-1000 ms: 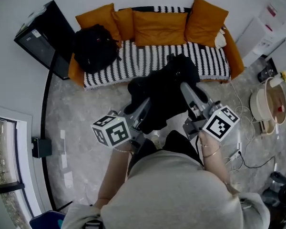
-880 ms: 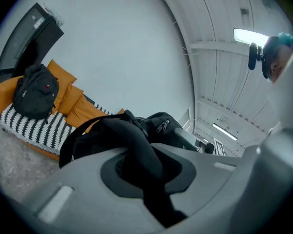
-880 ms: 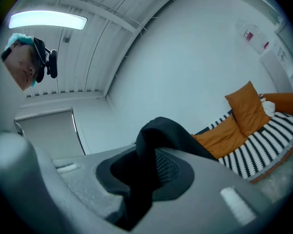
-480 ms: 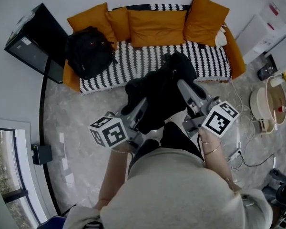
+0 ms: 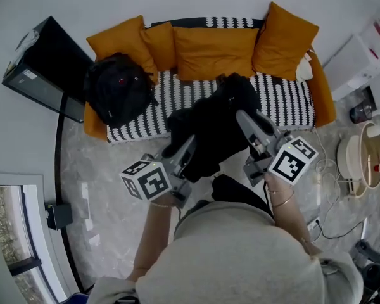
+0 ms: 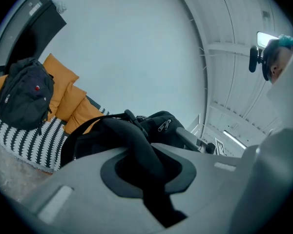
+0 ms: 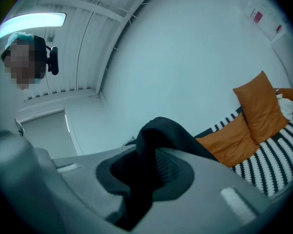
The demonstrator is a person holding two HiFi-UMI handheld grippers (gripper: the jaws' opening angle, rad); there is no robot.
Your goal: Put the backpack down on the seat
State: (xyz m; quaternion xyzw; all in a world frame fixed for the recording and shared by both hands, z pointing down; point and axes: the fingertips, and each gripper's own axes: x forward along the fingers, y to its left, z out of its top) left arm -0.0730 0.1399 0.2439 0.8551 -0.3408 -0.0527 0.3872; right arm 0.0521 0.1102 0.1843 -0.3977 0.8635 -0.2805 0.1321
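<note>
While both hands are raised in front of the body, the left hand-held gripper (image 6: pixel 146 172) is pinched on a black strap (image 6: pixel 136 143) of the black backpack (image 5: pixel 212 128), pads nearly together with the strap running up between them. The right hand-held gripper (image 7: pixel 139 179) is likewise clamped, on a fold of black fabric (image 7: pixel 156 135) from the same bag. Marker cubes sit low centre in the head view, the left cube (image 5: pixel 145 179) and the right cube (image 5: pixel 293 160), with the jaws pointing up-frame.

The backpack hangs between the two grippers at frame centre, over the marble floor (image 5: pixel 101 163). Its top overlaps the front edge of the striped seat (image 5: pixel 285 100); cannot tell if it touches.

The sofa runs across the upper middle of the frame, with orange cushions (image 5: pixel 209 43) along its back. A second black backpack (image 5: pixel 117 87) sits on the seat's left end, leaning on a cushion. A black cabinet (image 5: pixel 41 65) stands upper left, just beside the sofa arm. A window (image 5: pixel 12 214) is lower left. Cables (image 5: pixel 323 214) lie on the floor lower right. The person's grey top (image 5: pixel 240 258) fills the bottom centre.
</note>
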